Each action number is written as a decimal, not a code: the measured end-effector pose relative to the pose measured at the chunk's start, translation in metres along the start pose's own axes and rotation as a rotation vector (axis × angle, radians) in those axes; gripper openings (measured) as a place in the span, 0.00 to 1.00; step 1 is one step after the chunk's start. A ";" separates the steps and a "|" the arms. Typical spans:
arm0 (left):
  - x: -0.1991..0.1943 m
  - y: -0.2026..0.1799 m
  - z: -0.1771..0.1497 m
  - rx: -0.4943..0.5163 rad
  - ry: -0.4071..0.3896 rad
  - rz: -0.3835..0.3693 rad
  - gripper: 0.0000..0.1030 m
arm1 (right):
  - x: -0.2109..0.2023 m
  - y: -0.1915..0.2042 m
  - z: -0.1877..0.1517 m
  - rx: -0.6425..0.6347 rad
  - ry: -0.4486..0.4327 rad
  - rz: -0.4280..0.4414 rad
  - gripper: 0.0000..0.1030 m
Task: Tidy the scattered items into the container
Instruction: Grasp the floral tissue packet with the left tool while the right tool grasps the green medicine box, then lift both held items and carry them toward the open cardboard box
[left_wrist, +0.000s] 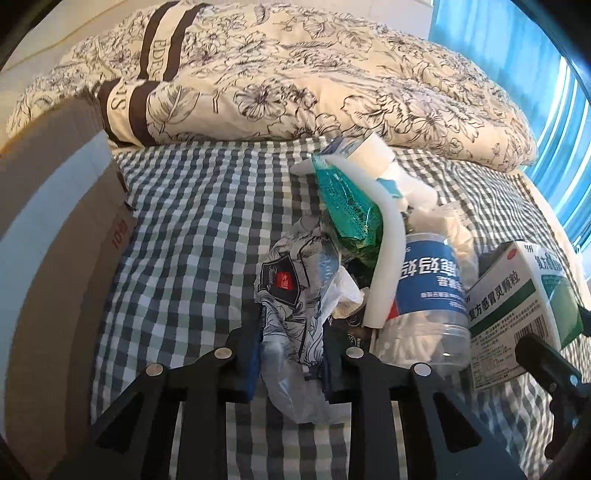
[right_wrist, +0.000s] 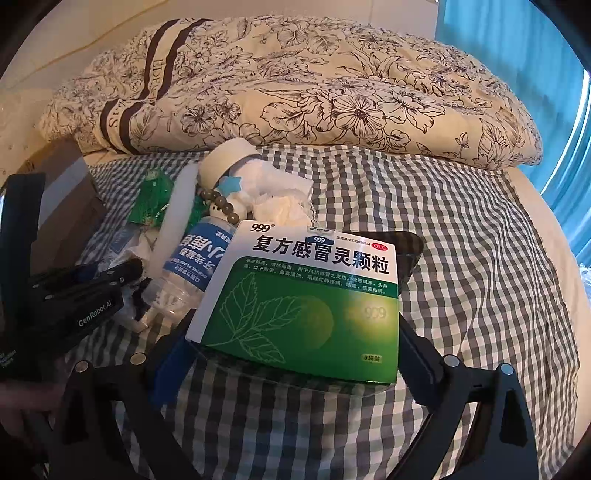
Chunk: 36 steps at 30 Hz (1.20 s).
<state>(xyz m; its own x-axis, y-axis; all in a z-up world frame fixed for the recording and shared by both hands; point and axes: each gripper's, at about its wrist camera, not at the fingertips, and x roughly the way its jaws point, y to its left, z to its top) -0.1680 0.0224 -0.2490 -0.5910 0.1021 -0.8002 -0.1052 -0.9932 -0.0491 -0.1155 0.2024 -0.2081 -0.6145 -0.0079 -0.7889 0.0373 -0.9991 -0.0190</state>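
Observation:
My left gripper (left_wrist: 291, 360) is shut on a crumpled clear packet with a floral print (left_wrist: 291, 280), held just above the checked sheet; it also shows at the left in the right wrist view, left gripper (right_wrist: 127, 280). My right gripper (right_wrist: 295, 365) stands wide around a green and white medicine box (right_wrist: 303, 306). Its blue pads sit close to the box's two sides and I see no firm press. The box (left_wrist: 517, 302) leans on a black flat thing (right_wrist: 408, 251). A brown cardboard box (left_wrist: 55, 229) stands open at the left edge of the bed.
A heap lies between the grippers: a clear bottle with a blue label (left_wrist: 432, 284), a teal-green packet (left_wrist: 347, 206), a white foam strip (left_wrist: 386, 254), a white jar with beads (right_wrist: 229, 166) and crumpled tissue (right_wrist: 280, 199). A floral duvet (left_wrist: 295, 74) fills the back.

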 end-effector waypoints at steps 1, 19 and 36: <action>-0.004 0.000 0.000 0.001 -0.005 0.002 0.23 | -0.002 -0.001 0.000 0.001 -0.003 0.001 0.93; -0.095 0.002 0.015 0.006 -0.126 0.034 0.20 | -0.068 0.001 0.010 -0.002 -0.113 -0.011 0.93; -0.211 0.006 0.009 -0.007 -0.293 0.039 0.20 | -0.162 0.002 0.012 0.025 -0.252 -0.025 0.93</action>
<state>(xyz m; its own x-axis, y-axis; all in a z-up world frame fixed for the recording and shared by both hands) -0.0517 -0.0044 -0.0752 -0.8000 0.0745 -0.5953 -0.0733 -0.9970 -0.0263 -0.0253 0.2014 -0.0729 -0.7921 0.0098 -0.6103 0.0023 -0.9998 -0.0190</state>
